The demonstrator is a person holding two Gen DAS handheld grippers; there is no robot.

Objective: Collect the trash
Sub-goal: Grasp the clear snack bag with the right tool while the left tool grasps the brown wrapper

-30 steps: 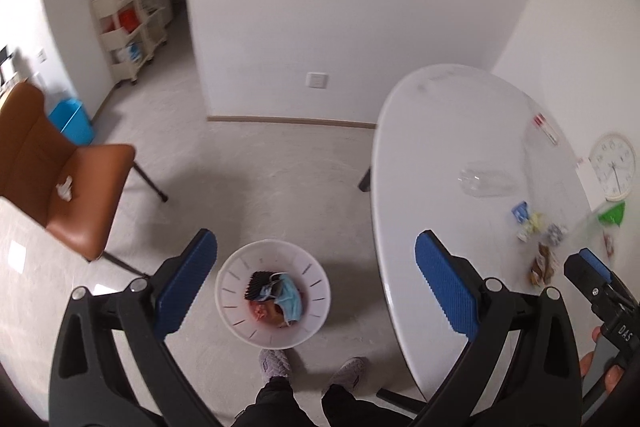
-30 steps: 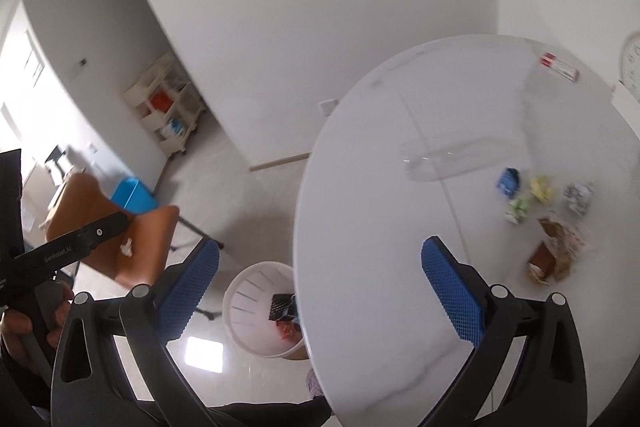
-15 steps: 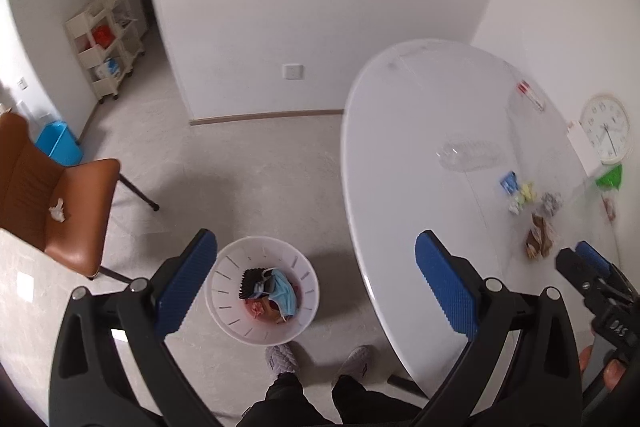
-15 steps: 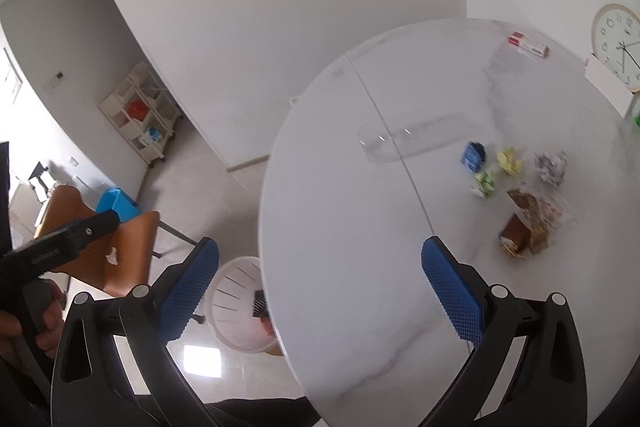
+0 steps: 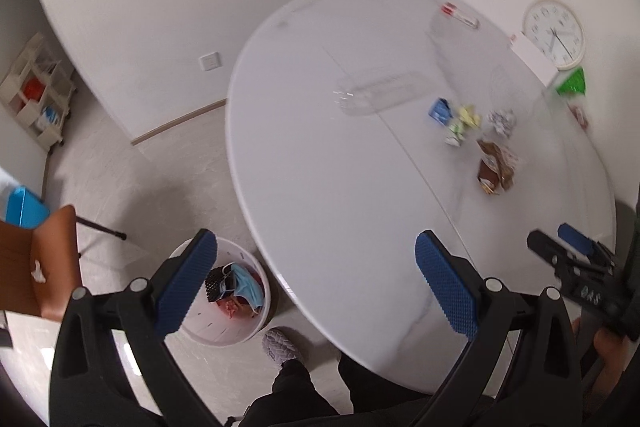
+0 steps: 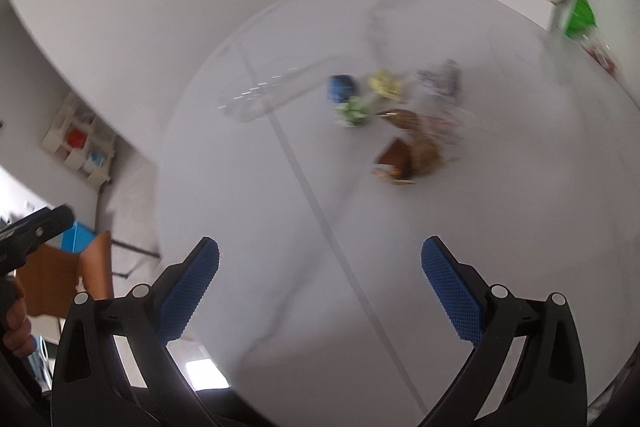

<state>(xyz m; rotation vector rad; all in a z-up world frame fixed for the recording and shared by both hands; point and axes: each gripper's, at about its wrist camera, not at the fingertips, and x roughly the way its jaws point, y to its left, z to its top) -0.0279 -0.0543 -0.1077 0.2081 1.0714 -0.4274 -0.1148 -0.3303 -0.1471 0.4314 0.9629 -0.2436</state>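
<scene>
Left gripper (image 5: 316, 287): jaws standing wide apart, holding nothing; hovering over the near table edge with the bin showing behind its left finger.
Right gripper (image 6: 320, 287): jaws gaping just as wide, gripping nothing; hanging above bare tabletop, well short of the litter.
Trash location: lying in a loose cluster on the far right part of the white table (image 5: 340, 187); the white bin (image 5: 224, 331) is sitting on the floor by the near-left table edge, already holding a blue face mask (image 5: 248, 287) and other scraps.
Count, crumpled wrappers: four showing — blue (image 5: 439, 109), yellow (image 5: 469, 114), green-white (image 5: 455, 137), silver (image 5: 502, 121).
Count, brown snack bag: one (image 5: 495, 167), torn, nearest the grippers.
Count, clear bottle: one (image 5: 380, 93), lying on its side.
Count, grippers: two.
Risk, bottle: looking likely to roll or squirt out of a pinch, being round and smooth.
Risk, wrappers: sitting nearly touching, so one closing grip may be scattering neighbours or grabbing two.
Risk, view: right camera is blurring, so aim may be drifting.
</scene>
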